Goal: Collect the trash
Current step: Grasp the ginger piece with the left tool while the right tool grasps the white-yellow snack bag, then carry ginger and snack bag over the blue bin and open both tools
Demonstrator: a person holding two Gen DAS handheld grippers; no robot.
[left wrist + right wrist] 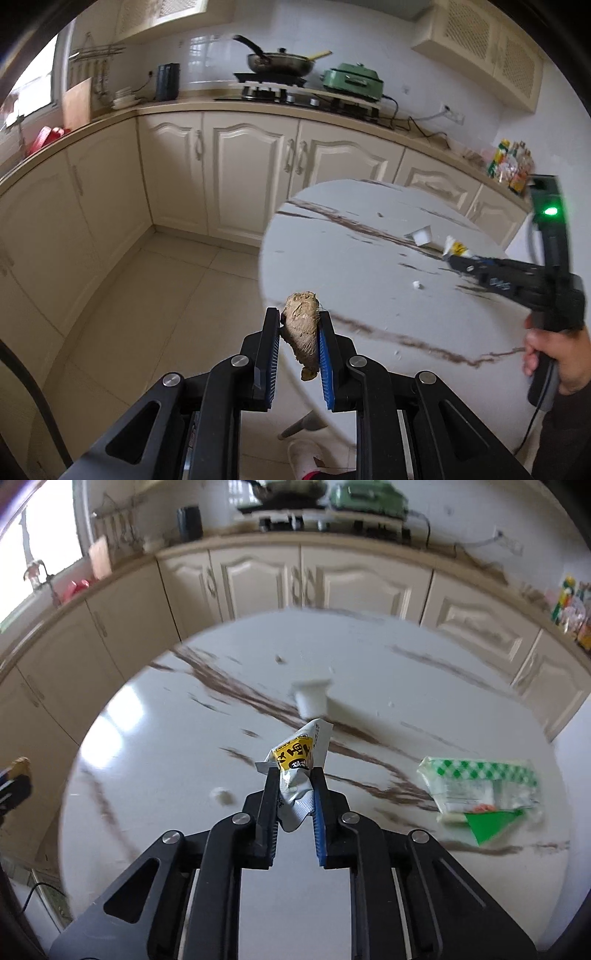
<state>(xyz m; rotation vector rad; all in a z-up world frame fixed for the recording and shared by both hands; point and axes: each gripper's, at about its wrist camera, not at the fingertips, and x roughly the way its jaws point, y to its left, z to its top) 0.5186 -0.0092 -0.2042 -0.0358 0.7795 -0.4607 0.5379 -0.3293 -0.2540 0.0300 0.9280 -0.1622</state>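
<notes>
With the left gripper (298,325) clamped on a brown lump (302,332) and the right gripper (295,779) pinching a yellow sachet (300,757), a white cup (312,698), a green-checked wrapper (484,790) and crumbs remained on the marble table (166,738).

Cream cabinets (255,166), tiled floor (155,295), marble table (184,738)

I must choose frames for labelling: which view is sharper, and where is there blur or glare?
Left wrist view: sharper; the brown lump in the left hand-held gripper is crisp, the window overexposed. Right wrist view: motion-blurred table and white cup, with window glare; only the sachet is clear.
</notes>
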